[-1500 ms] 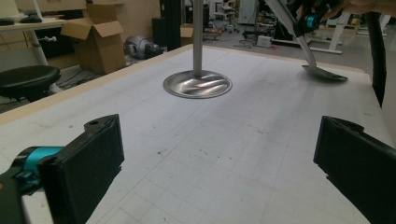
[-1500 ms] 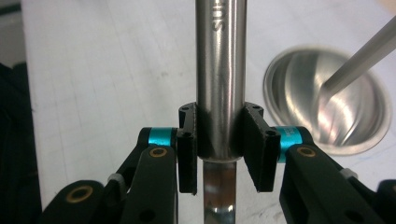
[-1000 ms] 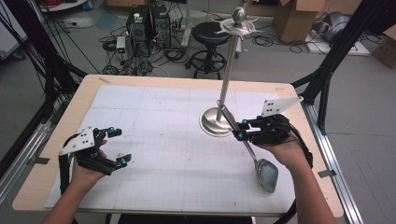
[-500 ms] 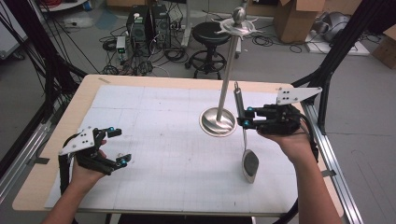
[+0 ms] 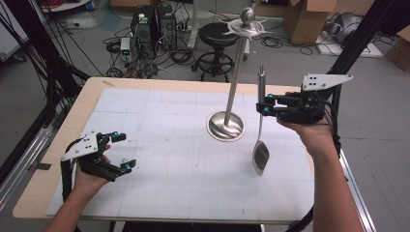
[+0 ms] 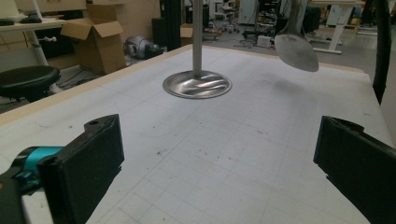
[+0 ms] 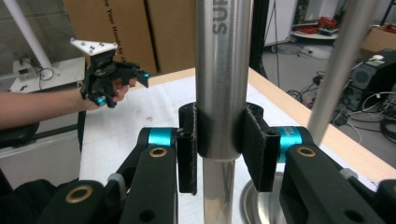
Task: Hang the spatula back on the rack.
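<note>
Your left gripper (image 5: 116,151) sits lower left of the high view, jaws spread wide, nothing in them. Mid-frame is the stand (image 5: 226,126). Just right of its pole, your right gripper (image 5: 265,106) is clamped on the ladle (image 5: 260,126) handle, which hangs near-vertical, bowl down (so that hand's nearer).
</note>
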The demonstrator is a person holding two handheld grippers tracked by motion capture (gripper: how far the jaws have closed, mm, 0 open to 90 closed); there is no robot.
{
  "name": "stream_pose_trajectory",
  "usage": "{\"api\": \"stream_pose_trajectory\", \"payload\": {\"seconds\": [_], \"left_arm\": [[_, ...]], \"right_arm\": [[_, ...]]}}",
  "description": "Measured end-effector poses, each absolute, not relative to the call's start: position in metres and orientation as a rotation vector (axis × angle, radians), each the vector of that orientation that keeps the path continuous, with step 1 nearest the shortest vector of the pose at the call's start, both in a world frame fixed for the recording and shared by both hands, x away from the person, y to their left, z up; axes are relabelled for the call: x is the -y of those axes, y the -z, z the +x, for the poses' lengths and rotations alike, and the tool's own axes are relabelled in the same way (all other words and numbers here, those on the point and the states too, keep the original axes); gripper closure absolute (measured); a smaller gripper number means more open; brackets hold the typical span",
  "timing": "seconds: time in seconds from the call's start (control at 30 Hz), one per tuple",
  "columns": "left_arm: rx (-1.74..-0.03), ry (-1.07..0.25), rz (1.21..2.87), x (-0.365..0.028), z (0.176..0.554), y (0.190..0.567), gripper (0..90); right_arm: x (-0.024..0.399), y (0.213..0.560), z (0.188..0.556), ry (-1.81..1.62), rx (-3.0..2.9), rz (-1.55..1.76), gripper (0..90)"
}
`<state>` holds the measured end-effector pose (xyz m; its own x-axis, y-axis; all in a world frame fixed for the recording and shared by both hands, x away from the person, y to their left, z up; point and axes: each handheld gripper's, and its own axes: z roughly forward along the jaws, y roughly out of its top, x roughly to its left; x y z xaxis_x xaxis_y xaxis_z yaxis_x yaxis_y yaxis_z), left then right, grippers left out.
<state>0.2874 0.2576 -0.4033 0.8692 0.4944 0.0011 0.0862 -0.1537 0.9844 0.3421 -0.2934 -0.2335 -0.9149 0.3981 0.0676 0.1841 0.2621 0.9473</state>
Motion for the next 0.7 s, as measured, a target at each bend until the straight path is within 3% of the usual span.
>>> {"api": "stream_pose_trajectory", "payload": {"seconds": [0.7], "left_arm": [[-0.449,-0.375,1.709,-0.257,0.288,0.404,2.1]], "right_arm": [[0.317,0.197,0.379,-1.612,-2.337,0.699,69.2]]}}
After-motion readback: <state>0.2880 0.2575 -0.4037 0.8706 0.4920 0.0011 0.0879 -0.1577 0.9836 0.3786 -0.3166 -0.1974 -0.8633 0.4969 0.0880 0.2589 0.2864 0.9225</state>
